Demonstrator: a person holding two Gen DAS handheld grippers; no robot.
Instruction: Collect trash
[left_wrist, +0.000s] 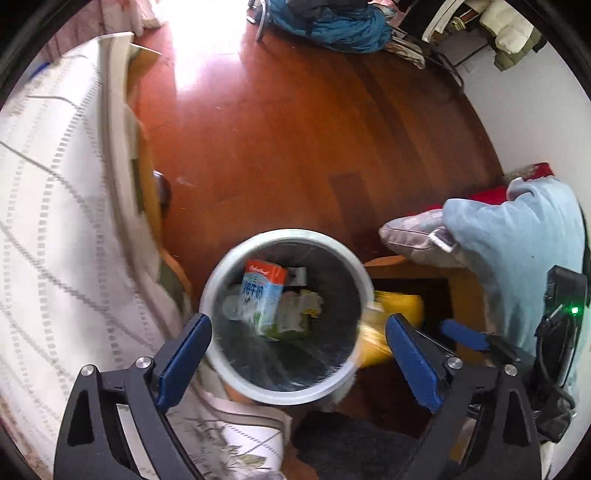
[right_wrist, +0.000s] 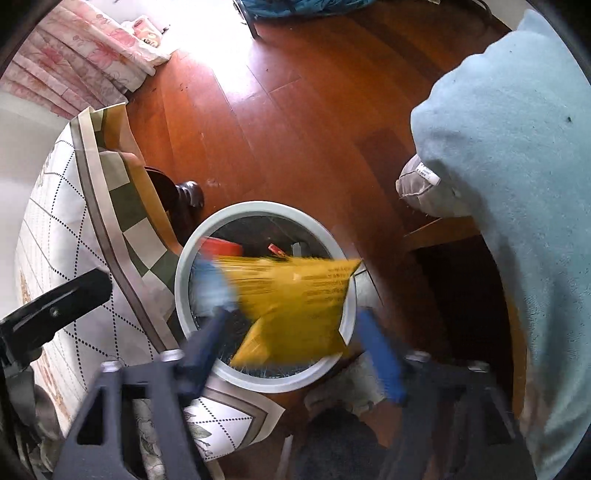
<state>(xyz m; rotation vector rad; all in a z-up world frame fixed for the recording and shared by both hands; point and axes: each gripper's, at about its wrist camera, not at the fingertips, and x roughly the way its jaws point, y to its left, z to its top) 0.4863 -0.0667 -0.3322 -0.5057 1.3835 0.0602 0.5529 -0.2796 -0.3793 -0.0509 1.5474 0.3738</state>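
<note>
A round white trash bin (left_wrist: 218, 280) stands on the wooden floor, with a milk carton (left_wrist: 260, 295) and other scraps inside. My left gripper (left_wrist: 299, 343) is open and empty above the bin. In the right wrist view my right gripper (right_wrist: 291, 339) is open and blurred above the same bin (right_wrist: 184, 266). A yellow wrapper (right_wrist: 299, 306) hangs blurred between its fingers over the bin mouth, apparently free of both. The wrapper also shows at the bin's right rim in the left wrist view (left_wrist: 384, 325).
A bed with a white patterned quilt (left_wrist: 55, 221) lies left of the bin. A wooden chair with a grey cushion (left_wrist: 413, 236) and a light blue garment (right_wrist: 517, 184) stands to the right. Blue clothing (left_wrist: 332, 26) lies on the far floor.
</note>
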